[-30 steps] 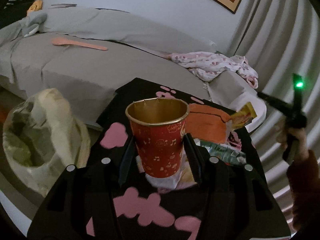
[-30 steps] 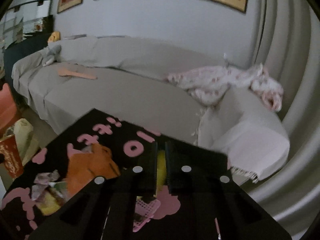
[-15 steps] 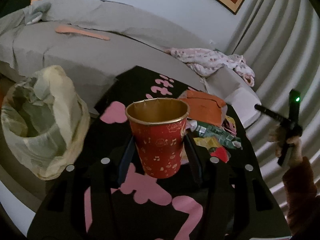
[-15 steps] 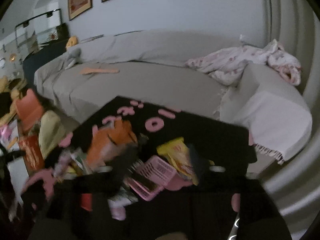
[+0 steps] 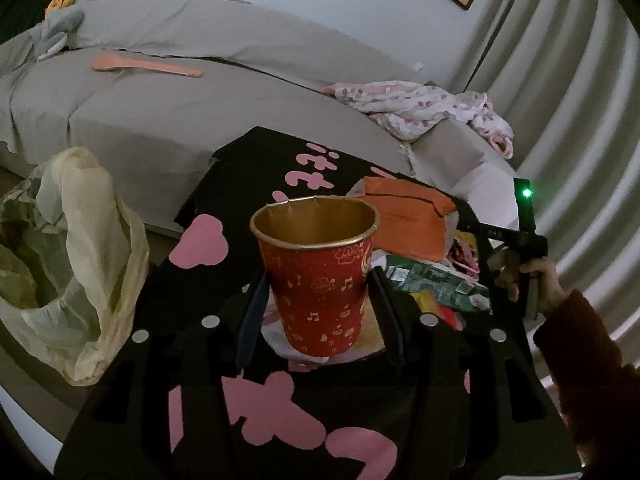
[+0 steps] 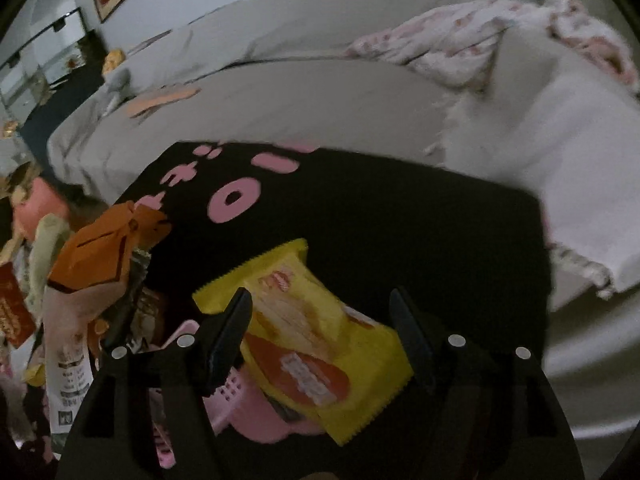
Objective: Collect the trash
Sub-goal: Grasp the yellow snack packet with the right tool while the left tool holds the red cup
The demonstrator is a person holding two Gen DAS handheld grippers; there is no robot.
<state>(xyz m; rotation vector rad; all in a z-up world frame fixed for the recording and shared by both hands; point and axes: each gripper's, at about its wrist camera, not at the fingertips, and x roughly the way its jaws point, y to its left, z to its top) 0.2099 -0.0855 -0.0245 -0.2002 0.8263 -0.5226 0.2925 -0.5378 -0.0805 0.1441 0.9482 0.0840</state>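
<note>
Left tool (image 5: 318, 284) holds a red paper cup (image 5: 318, 276) upright, one finger pressed against each side, above the black tabletop (image 5: 248, 184) with pink shapes. Right tool (image 6: 322, 324) stands wide, its fingers on either side of a yellow snack wrapper (image 6: 312, 340) without pressing it; the wrapper lies partly over a pink plastic piece (image 6: 236, 400). Just left of that sits an orange carton (image 6: 100, 248) among mixed wrappers (image 5: 436, 284). Off the tabletop's left edge a pale plastic bag (image 5: 68, 264) gapes open. Behind runs a grey sofa (image 5: 180, 112) with a flowered cloth (image 5: 416, 108) bunched on it.
</note>
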